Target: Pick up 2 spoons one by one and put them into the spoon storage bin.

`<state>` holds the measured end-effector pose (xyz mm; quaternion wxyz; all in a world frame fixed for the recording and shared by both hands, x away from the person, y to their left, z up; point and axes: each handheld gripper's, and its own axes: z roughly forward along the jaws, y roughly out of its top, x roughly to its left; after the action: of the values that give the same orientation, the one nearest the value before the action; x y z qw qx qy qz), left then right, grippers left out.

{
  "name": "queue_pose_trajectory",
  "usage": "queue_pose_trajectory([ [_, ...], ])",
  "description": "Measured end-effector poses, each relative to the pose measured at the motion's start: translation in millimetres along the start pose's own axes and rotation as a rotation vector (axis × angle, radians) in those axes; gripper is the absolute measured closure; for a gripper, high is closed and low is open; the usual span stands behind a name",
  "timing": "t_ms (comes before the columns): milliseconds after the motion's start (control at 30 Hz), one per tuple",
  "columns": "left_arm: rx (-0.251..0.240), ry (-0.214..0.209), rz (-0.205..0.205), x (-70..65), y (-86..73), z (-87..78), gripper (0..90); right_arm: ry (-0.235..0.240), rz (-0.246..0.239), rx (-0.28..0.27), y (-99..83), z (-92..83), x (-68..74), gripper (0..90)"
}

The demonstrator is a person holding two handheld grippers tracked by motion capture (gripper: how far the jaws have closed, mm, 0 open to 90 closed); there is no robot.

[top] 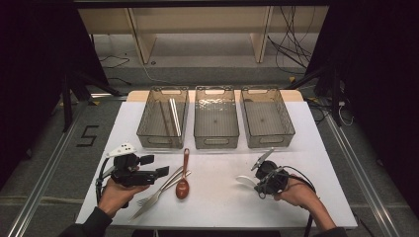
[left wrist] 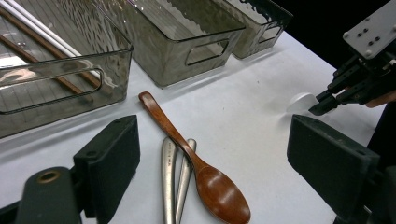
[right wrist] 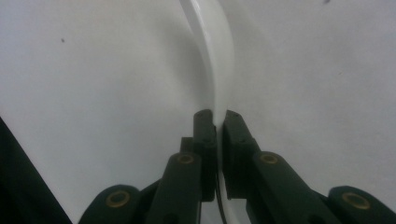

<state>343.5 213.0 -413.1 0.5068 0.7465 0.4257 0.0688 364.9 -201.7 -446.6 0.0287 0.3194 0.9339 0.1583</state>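
From the high view, we see the right gripper (top: 253,183) near the tabletop's (top: 306,148) front right corner, its jaws shut on a white spoon (top: 245,180) whose bowl juts out toward the table's middle. The left gripper (top: 159,166) hovers near the front left corner with its jaws apart and nothing between them, beside a wooden spoon (top: 183,180) and two metal forks (top: 159,192). Three clear bins (top: 216,140) line the far edge; the left one holds chopsticks (top: 173,117).

In the left gripper view, we look between the spread fingers (left wrist: 109,163) at the wooden spoon (left wrist: 196,168) and the fork handles (left wrist: 175,182) lying on the tabletop below. Farther off toward the right edge, the right gripper (left wrist: 322,105) pinches the white spoon (left wrist: 301,101), whose bowl sits at or just above the surface.

In the right gripper view, we see the fingertips (right wrist: 205,133) clamped on the white spoon's (right wrist: 215,60) thin handle; the spoon curves away from the tips, edge on.

We judge the step to be lifting this spoon for a bin. The hold is narrow and on a slim curved handle, so we would keep the squeeze firm, raise it straight and slowly, and watch that the bowl does not swivel between the pads before it travels.
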Motion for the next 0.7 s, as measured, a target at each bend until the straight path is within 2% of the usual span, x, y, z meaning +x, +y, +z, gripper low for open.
queue_pose_trajectory([
  [133,-0.004,-0.003,0.005,0.4,0.0,-0.4,16.8,0.002,0.029,-0.076,2.7,-7.4,-0.9,86.1],
  [433,-0.008,0.007,0.010,1.8,-0.5,-0.3,16.7,-0.034,0.097,-0.246,12.4,-23.1,-3.6,86.1],
  [700,-0.008,0.011,0.008,2.3,-1.0,1.0,16.7,-0.046,0.117,-0.323,28.3,-31.4,-4.2,86.1],
])
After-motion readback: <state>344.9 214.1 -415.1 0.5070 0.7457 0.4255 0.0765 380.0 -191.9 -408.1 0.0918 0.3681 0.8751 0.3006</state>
